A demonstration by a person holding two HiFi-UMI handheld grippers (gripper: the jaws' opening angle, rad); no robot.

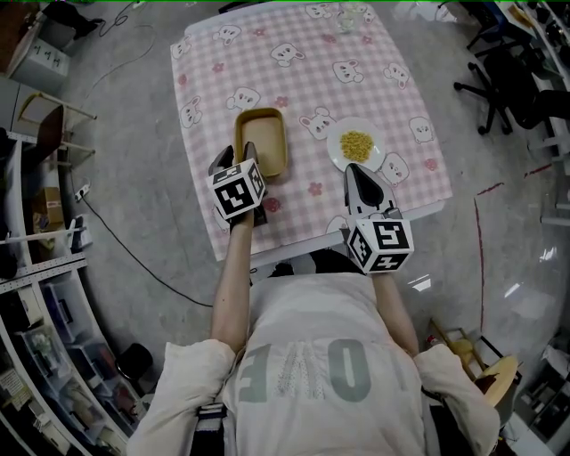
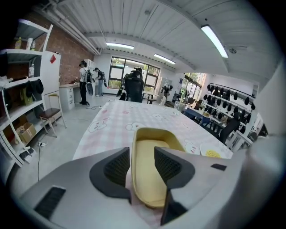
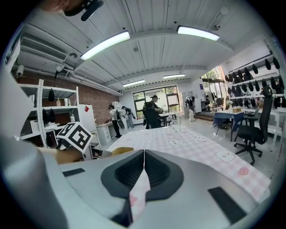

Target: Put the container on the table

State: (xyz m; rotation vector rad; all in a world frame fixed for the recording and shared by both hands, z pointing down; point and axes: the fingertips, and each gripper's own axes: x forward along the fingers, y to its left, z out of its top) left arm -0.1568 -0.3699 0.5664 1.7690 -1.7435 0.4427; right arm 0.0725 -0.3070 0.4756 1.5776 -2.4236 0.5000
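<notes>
left gripper: fingers wide, I see them astride the container's near left wall, pads clear of it | container: resting on the pink checked surface (front-left part) | right gripper: fingers pressed together, empty, tip by the plate

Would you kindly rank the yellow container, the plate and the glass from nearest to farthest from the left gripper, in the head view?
1. Yellow container, right at the left gripper, its rim between the jaws.
2. Plate of food, off to the right.
3. Glass, at the far end of the table.
</notes>
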